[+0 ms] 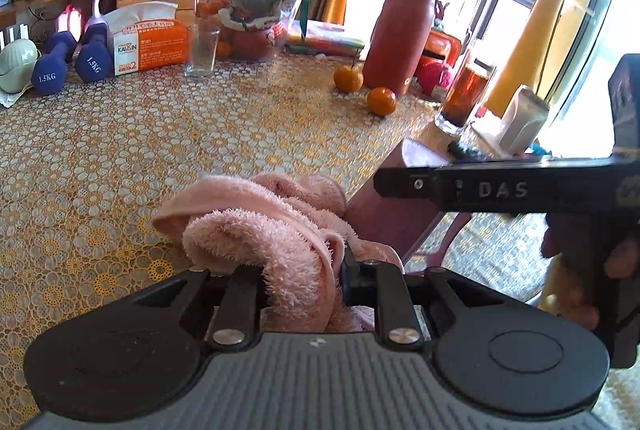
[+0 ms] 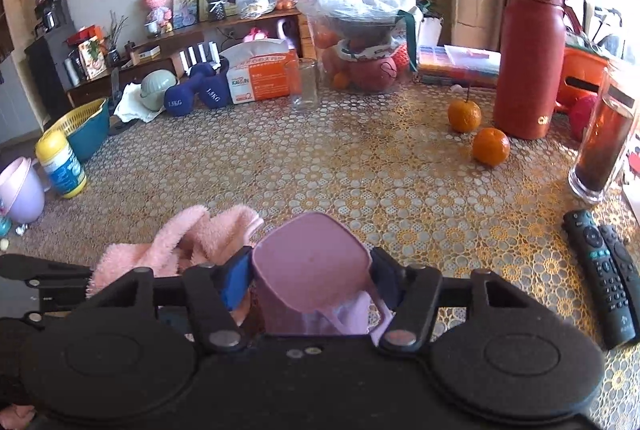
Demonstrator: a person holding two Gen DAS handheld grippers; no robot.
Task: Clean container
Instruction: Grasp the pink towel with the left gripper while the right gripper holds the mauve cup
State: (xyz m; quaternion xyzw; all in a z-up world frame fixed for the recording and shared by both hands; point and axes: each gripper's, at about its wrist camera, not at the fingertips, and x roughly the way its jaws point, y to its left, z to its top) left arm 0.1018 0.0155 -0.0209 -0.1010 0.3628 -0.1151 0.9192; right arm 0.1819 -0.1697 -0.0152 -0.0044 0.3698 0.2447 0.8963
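**Cup and cloth both gripped**

The right gripper (image 2: 312,278) is clamping the pink cup (image 2: 310,270) by its sides, near the table's (image 2: 360,170) near edge. The left gripper (image 1: 304,270) is pinching a pink cloth (image 1: 272,230), narrow, just left of the cup.

Each of the two blue dumbbells (image 1: 60,64) reads "1.5KG". Just beside them, the orange-and-white tissue pack (image 1: 150,48) shows "KAIXIN" and a large "2". The right claw's (image 2: 312,276) black arm (image 1: 504,190) carries raised letters "DAS".
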